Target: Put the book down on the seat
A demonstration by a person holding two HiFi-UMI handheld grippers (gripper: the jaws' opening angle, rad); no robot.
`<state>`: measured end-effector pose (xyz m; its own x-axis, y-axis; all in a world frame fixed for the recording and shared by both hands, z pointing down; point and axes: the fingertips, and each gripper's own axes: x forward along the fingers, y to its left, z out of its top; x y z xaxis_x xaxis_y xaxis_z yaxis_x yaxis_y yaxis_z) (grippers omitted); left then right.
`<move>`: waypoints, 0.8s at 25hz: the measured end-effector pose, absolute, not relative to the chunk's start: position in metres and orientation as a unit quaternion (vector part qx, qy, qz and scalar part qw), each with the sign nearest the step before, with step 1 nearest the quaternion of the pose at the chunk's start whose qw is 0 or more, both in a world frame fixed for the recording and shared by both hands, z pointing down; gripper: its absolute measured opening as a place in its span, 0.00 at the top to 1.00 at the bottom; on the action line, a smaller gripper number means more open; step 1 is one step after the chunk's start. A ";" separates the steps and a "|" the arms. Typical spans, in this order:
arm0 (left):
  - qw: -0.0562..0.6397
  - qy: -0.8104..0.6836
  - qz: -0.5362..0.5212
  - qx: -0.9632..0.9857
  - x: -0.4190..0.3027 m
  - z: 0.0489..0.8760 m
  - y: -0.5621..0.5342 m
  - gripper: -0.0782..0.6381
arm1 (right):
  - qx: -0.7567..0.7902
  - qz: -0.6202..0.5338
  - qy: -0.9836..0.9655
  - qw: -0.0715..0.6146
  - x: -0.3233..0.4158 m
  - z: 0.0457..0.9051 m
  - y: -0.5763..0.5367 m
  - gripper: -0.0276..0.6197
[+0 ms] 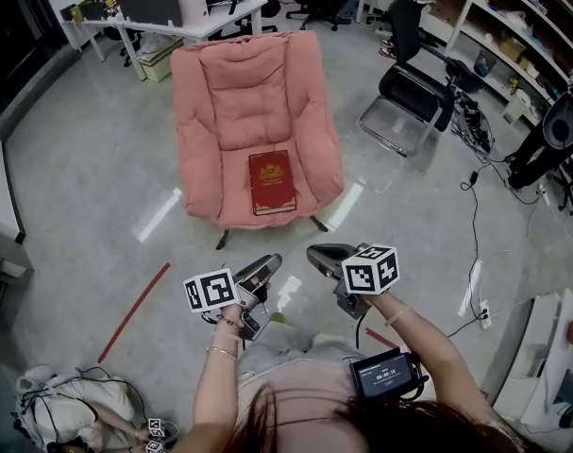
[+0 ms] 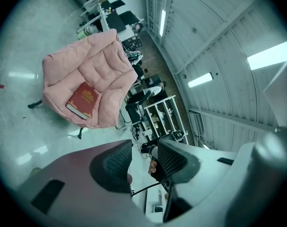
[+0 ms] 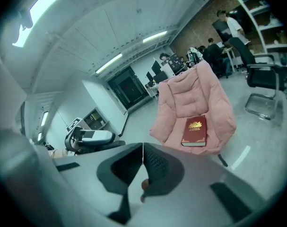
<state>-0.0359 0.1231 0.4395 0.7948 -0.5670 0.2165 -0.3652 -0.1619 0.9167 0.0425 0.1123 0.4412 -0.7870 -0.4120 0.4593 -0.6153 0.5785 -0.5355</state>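
The red hardback book [image 1: 272,183] lay flat, cover up, on the seat [image 1: 227,192] of the pink armchair [image 1: 253,83], towards its near front edge. Its long axis ran near to far, with the gold emblem end towards the backrest. Both grippers hung well short of the chair and clear of the book. The left gripper [image 2: 144,161] had its jaws partly apart with nothing between them. The right gripper [image 3: 143,162] had its jaws closed together, empty. The book looked stiff and fairly heavy, with a smooth cover, and the cushion under it soft. A pinch across a long edge, near its middle, would probably hold best.
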 end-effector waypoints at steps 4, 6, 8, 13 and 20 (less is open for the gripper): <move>0.565 -0.316 -0.096 0.756 -0.020 0.434 0.137 0.65 | 0.268 0.355 -0.882 0.155 0.056 0.438 0.127 0.93; 0.562 -0.320 -0.095 0.757 -0.010 0.434 0.147 0.65 | 0.254 0.350 -0.887 0.162 0.063 0.437 0.136 0.93; 0.557 -0.327 -0.094 0.758 0.000 0.433 0.156 0.65 | 0.246 0.341 -0.892 0.165 0.072 0.434 0.144 0.93; 0.544 -0.344 -0.105 0.758 0.021 0.426 0.182 0.65 | 0.246 0.314 -0.902 0.165 0.096 0.428 0.167 0.93; 0.530 -0.353 -0.108 0.764 0.045 0.413 0.219 0.65 | 0.232 0.310 -0.909 0.156 0.115 0.423 0.205 0.93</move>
<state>0.0449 0.2190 0.4126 0.7276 -0.6535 0.2086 -0.4245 -0.1900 0.8853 0.1154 0.2052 0.4232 -0.8436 -0.3256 0.4271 -0.5187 0.7000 -0.4908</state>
